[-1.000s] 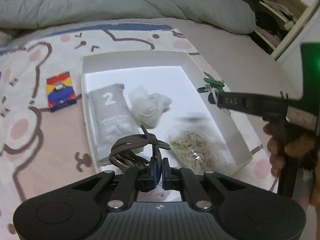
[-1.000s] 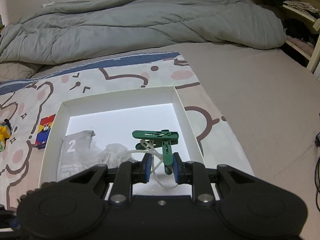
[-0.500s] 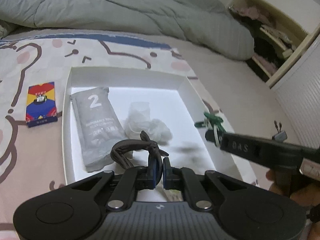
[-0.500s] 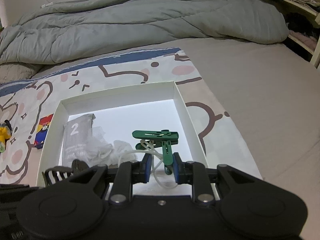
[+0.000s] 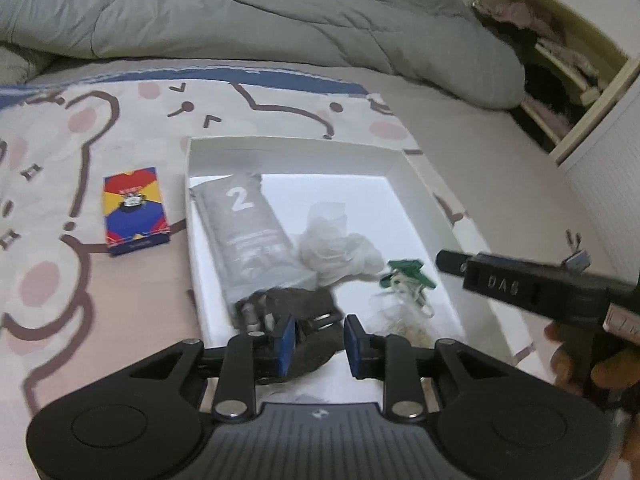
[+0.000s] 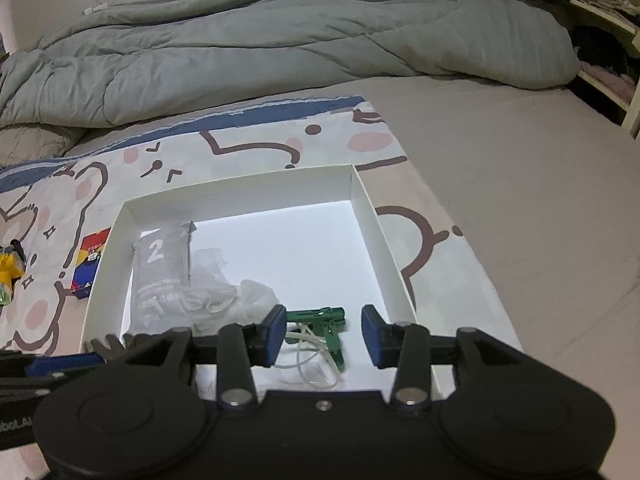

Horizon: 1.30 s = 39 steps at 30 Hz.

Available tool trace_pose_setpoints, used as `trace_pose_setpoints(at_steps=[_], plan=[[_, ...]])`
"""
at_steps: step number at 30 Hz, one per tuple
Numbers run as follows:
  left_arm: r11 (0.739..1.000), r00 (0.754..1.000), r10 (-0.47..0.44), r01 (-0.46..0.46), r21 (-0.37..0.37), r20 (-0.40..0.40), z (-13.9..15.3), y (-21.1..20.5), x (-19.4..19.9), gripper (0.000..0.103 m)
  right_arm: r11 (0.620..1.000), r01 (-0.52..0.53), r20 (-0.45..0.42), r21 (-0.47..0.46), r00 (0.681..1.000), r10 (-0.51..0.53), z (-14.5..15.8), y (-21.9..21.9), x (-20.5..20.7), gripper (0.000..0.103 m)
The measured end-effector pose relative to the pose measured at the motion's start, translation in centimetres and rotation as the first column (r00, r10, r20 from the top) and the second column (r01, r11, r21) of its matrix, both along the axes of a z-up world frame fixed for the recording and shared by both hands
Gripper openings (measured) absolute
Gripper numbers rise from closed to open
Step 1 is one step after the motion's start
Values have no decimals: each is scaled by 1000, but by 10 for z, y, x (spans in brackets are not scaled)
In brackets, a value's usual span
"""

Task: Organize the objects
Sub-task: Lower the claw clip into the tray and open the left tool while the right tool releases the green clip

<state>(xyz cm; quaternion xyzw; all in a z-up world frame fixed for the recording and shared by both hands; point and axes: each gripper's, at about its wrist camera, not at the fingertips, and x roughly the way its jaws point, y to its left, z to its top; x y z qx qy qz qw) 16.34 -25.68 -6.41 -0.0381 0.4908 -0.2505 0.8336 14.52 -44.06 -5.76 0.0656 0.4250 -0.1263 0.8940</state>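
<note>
A white box (image 5: 416, 176) (image 6: 384, 232) lies on the bed. In it are a grey pouch marked 2 (image 5: 248, 232) (image 6: 160, 264), a crumpled white bag (image 5: 340, 244) (image 6: 224, 292), a green clip with white cord (image 5: 408, 274) (image 6: 328, 324), and a dark brown hair claw (image 5: 296, 304). My left gripper (image 5: 318, 338) is open just above the claw at the box's near edge. My right gripper (image 6: 324, 334) is open over the green clip, which lies on the box floor.
A red, yellow and blue card box (image 5: 134, 210) (image 6: 90, 268) lies on the patterned sheet left of the white box. A grey duvet (image 6: 280, 40) is heaped behind. A yellow object (image 6: 8, 272) sits at far left. Shelves (image 5: 560, 60) stand at right.
Both grippers have opened. The hair claw dropped from my left gripper into the box, and the green clip dropped from my right gripper onto the box floor.
</note>
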Motion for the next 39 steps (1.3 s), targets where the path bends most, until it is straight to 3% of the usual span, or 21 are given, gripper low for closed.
trace_pose_setpoints(at_steps=[6,10,18,27,33,39], plan=[[994,999,-37,35,102,17,1,4,-7,28,1000,-7,1,-17,1000,7,5,6,0,43],[990,999,-47,46,133,10,-4,5,-6,26,1000,-12,8,-17,1000,13,8,9,0,43],[992,999,-37,35,119,12,-2,4,-4,26,1000,-25,2,-17,1000,25,7,11,2,43],[991,996,-40,30,130,77,14,8,-9,29,1000,-4,27,-1,1000,4,14,11,-7,45],[986,993,-45,25,165,113,20,16,-13,41,999,1,47,-47,999,1,25,17,-22,63],[984,988,-29,1,180,150,29,31,-17,61,998,-14,56,-60,998,17,29,24,-36,71]])
